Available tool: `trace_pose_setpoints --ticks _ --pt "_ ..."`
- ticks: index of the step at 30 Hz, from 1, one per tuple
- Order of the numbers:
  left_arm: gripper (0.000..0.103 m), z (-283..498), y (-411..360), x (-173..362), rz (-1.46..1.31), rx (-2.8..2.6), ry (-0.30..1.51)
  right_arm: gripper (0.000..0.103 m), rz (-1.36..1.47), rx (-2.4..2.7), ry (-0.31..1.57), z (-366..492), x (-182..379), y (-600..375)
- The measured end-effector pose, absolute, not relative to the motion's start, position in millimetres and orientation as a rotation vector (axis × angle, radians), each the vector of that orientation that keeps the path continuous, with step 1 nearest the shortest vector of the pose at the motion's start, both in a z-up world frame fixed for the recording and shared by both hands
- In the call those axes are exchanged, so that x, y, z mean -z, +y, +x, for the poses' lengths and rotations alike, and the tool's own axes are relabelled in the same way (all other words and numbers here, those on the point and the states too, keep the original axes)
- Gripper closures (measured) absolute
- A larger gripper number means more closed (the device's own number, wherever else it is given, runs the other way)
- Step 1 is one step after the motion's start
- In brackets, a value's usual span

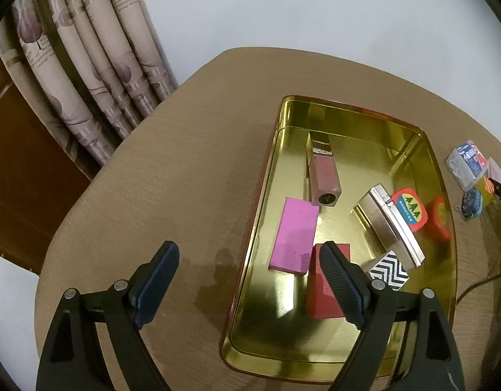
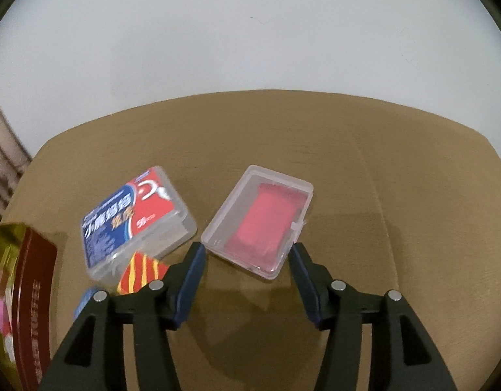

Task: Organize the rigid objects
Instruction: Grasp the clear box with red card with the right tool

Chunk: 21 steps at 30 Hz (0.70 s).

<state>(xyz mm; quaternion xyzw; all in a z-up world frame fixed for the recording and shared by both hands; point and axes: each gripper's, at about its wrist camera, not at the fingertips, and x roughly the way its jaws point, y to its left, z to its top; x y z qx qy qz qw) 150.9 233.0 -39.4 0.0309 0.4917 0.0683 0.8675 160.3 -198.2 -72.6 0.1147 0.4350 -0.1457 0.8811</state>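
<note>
My left gripper [image 1: 247,251] is open and hangs over the near left rim of the gold tin [image 1: 364,120]. Its right finger is above a red block [image 1: 325,293]. In the tin lie a pink card [image 1: 296,234], a rose tube [image 1: 323,176], a silver case [image 1: 390,224], a green-and-orange badge [image 1: 410,210] and a zigzag block [image 1: 388,270]. My right gripper [image 2: 247,249] is open. The near end of a clear box with red contents [image 2: 260,218] lies between its fingertips; the pads sit beside it without pressing.
A blue-and-red labelled clear box [image 2: 133,218] lies left of the right gripper, with a red-and-yellow striped block [image 2: 143,273] and a blue round item [image 2: 87,296] nearby. The tin's red side [image 2: 32,293] is at the far left. Curtains [image 1: 87,81] hang beyond the round table [image 1: 152,179].
</note>
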Motion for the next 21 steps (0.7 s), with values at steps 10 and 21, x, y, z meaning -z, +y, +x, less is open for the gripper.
trace_pose_setpoints --ticks 10,21 --pt "0.017 152.2 238.3 37.9 0.039 -0.138 1.034 0.045 0.22 0.385 0.915 142.5 81.2 -215.9" --pt "0.017 150.6 238.7 36.5 0.033 -0.129 1.029 0.042 0.302 0.384 0.872 141.1 59.0 -202.5"
